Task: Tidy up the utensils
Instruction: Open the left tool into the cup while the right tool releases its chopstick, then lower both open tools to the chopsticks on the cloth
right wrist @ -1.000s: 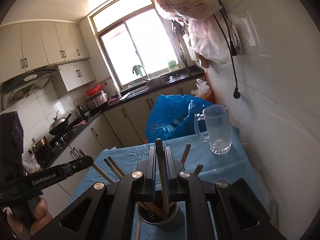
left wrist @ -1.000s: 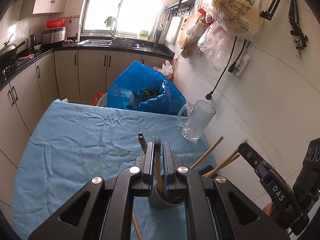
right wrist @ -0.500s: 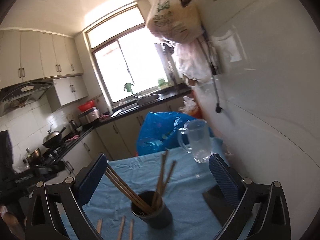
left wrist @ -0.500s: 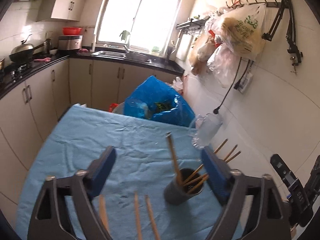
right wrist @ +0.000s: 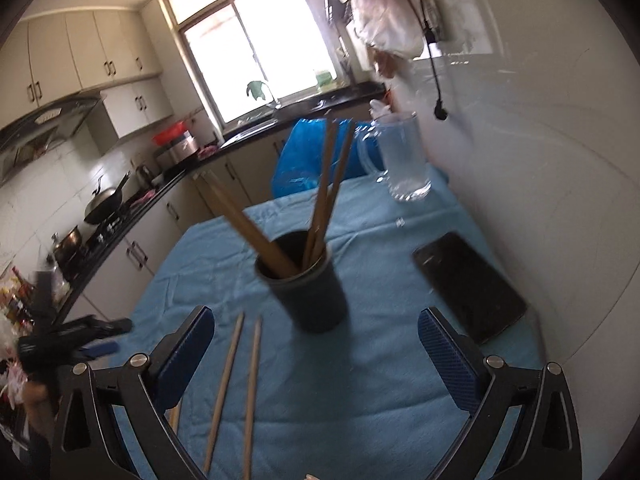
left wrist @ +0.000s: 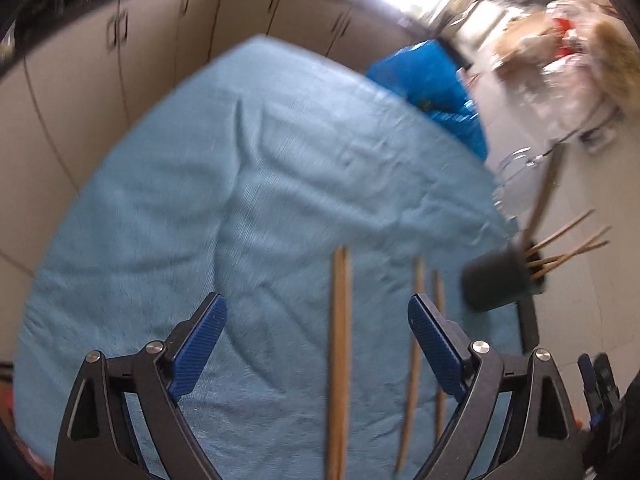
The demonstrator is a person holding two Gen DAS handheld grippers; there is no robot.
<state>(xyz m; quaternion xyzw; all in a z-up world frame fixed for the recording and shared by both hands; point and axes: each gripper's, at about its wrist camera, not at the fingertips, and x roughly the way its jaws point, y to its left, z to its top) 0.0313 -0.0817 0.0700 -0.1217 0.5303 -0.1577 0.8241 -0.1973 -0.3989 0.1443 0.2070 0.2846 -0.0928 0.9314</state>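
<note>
In the left wrist view my left gripper (left wrist: pixel 318 332) is open and tilted down over the blue cloth (left wrist: pixel 240 184). A pair of wooden chopsticks (left wrist: pixel 340 340) lies on the cloth between its jaws, untouched. Two more chopsticks (left wrist: pixel 414 340) lie just inside and behind the right finger. The dark cup (left wrist: pixel 500 280) with several chopsticks stands to the right. In the right wrist view my right gripper (right wrist: pixel 316 344) is open and holds nothing. The dark cup (right wrist: pixel 308 288) stands just beyond it with several chopsticks (right wrist: pixel 320 200) leaning in it. Loose chopsticks (right wrist: pixel 252 392) lie at its left.
A black phone (right wrist: pixel 472 284) lies flat on the cloth right of the cup, near the tiled wall. A glass mug (right wrist: pixel 400 160) stands at the far right corner and a blue plastic bag (right wrist: pixel 304 160) sits behind the table. Kitchen cabinets run along the left.
Both grippers were shut on a chopstick over the cup and have opened; those chopsticks now stand in the cup. The left gripper dropped and swung left over the loose chopsticks. The right one sank lower.
</note>
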